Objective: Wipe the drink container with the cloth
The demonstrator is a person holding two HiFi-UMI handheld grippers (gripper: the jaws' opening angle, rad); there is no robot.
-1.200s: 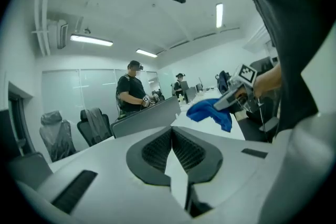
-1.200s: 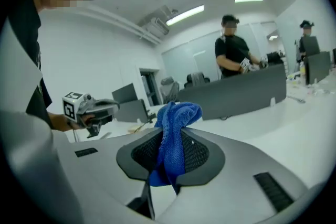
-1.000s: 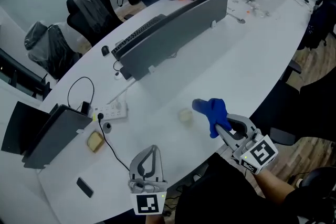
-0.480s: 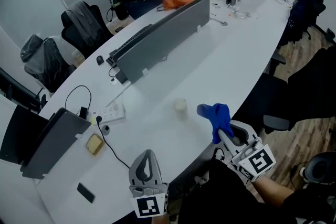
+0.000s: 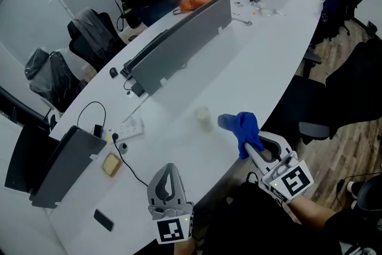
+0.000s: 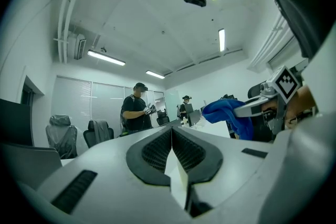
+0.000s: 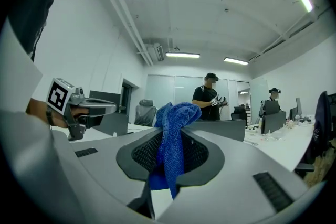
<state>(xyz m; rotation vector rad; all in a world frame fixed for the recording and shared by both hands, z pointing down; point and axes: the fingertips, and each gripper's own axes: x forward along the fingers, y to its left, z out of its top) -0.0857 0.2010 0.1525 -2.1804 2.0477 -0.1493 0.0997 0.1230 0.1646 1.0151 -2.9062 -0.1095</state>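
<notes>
Cloth [image 5: 240,126] (blue, bunched up) sits clamped in your right gripper [image 7: 169,162], spilling over its jaws. Your left gripper [image 6: 172,145] is pressed together with nothing in it. The drink container [image 5: 204,117], a small pale cup, stands on the white table [image 5: 262,63] near the cloth, untouched by either gripper

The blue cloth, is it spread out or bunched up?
Bunched up: the blue cloth hangs crumpled from the right claw, whose jaws pinch it.
</notes>
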